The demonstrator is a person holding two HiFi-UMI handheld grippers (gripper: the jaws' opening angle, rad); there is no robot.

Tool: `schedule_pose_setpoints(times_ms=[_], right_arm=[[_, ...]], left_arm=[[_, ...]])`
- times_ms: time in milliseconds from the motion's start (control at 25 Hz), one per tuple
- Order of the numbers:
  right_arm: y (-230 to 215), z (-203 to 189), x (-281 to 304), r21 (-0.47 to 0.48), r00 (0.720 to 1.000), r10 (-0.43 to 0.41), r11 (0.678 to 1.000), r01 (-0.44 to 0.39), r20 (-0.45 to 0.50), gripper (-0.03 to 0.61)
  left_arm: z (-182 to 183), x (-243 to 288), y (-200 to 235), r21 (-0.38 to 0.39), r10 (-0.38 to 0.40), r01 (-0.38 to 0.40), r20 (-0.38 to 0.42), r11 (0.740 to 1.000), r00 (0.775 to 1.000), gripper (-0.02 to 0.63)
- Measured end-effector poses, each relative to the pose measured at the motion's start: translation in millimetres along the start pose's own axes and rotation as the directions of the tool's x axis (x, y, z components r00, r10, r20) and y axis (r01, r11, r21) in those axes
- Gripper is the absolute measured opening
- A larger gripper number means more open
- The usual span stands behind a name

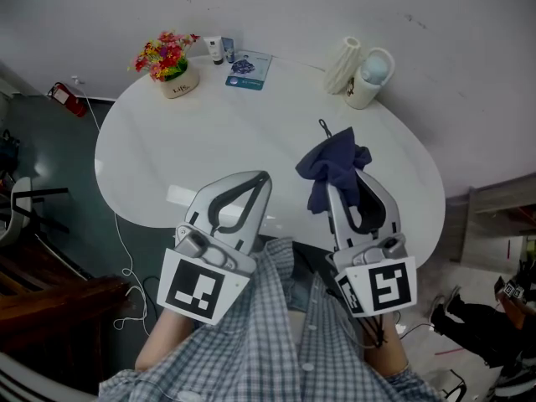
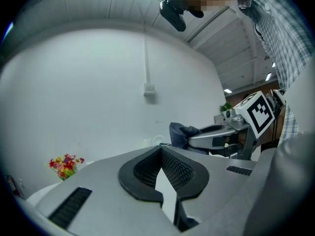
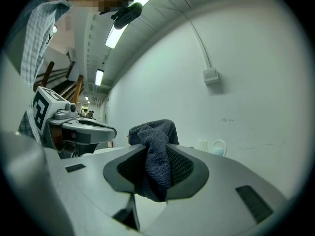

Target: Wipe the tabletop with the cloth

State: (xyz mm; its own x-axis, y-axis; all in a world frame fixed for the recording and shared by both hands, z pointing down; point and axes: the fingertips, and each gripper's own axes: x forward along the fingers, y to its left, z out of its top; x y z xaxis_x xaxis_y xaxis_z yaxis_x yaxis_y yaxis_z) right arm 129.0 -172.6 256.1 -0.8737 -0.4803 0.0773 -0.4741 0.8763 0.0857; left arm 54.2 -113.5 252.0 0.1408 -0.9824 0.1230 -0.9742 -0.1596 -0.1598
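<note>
Cloth: the dark blue cloth (image 1: 337,167) is pinched between the jaws of the right gripper (image 1: 336,189). It sits bunched over the jaw tips, with a fold hanging down between the pads.
Cloth's place: in the head view it lies over the near right part of the tabletop (image 1: 209,141). Whether it touches the surface cannot be told.
Right gripper: the jaws are clamped on the cloth. In the right gripper view the cloth (image 3: 156,156) fills the gap between the pads of the right gripper (image 3: 156,147) and rises above them.
Left gripper: the left gripper (image 1: 265,177) is beside the right one, at the near edge of the table. In the left gripper view its tips (image 2: 161,148) meet with nothing between them.
Cross view: the left gripper view also shows the cloth (image 2: 183,132) at the tip of the other gripper, off to the right.
Tabletop: white, rounded and glossy, bare across its middle.
Far left of table: a flower pot (image 1: 172,67) with red and yellow blooms, then two small bottles (image 1: 222,50) and a blue packet (image 1: 249,68) just beside them.
Far right of table: a white ribbed vase (image 1: 342,64), leaning, touching a white mug (image 1: 370,78).
Person: a checked shirt (image 1: 285,325) fills the bottom of the head view, behind both marker cubes.
</note>
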Motion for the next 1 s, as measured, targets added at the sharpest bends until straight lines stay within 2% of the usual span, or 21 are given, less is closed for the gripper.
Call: schedule_pose_setpoints(times_ms=[1000], right_arm=[[5.6,-2.7,1.4,-0.008,1.0,0.017,1.0,-0.017,-0.012,0.104]], left_arm=[[-0.5,-0.1,-1.8,-0.024,0.003,-0.003,0.005,1.0,1.0,0.002]])
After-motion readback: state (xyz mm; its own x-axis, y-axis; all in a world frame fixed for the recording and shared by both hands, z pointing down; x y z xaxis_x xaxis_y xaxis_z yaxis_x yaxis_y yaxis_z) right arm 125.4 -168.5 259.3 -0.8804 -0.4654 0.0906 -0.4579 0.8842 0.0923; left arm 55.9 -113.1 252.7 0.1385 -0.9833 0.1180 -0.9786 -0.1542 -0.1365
